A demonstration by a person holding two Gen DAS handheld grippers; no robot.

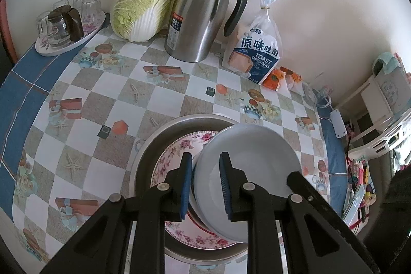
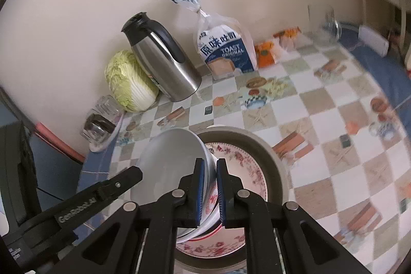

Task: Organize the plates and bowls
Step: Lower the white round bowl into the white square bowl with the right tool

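Left gripper [image 1: 205, 186] straddles the near rim of the white bowl [image 1: 251, 161]: one blue pad [image 1: 187, 186] outside the wall, the other inside, a visible gap to the wall, so not clamped. Right gripper [image 2: 210, 193] is clenched on the same white bowl [image 2: 169, 163], pads pinching its rim wall; bowl tilted, red-printed outer side facing the right pad.

Landmark: metal basin [image 1: 154, 143] on the checkered tablecloth [image 1: 102, 99]. Floral plate [image 1: 177, 148] lies inside the basin. White bowl sits tilted over the plate, inside the basin; whether it touches the plate cannot be told. In the right wrist view the basin [image 2: 272, 158] and floral plate [image 2: 244, 161] show right of the bowl, and the left gripper's arm [image 2: 102, 193] comes in from the left.

Behind the basin along the wall: napa cabbage [image 1: 143, 4], steel thermos jug [image 1: 203, 14], toast bag [image 1: 257, 53], orange packets [image 1: 276, 77]. Far left of the basin, floral tray [image 1: 69, 43] with upturned glasses [image 1: 87, 4] and a glass pot [image 1: 61, 25].
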